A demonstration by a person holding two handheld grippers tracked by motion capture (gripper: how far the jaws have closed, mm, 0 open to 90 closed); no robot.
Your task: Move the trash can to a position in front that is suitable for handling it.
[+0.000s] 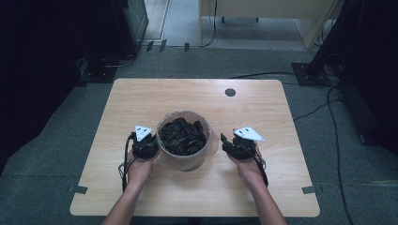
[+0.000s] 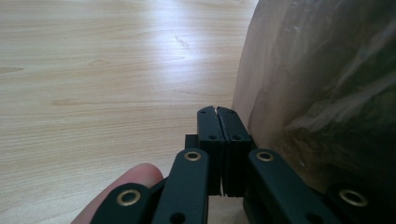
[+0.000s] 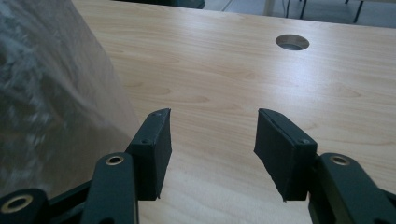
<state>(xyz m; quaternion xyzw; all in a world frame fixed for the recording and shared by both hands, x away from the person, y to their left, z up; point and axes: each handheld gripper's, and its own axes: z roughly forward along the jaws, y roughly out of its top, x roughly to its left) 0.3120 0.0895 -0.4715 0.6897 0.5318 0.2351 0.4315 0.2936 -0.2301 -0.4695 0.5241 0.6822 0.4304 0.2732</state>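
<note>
The lined bin (image 1: 184,139) sits between the clenched left gripper (image 1: 144,143), touching at nine o'clock, and the released right gripper (image 1: 233,146) at three.

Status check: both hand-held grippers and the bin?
Left hand-held gripper shut, empty, beside the bag-lined bin. Right hand-held gripper open, empty, on the bin's other side. Nothing between either and the bin.
</note>
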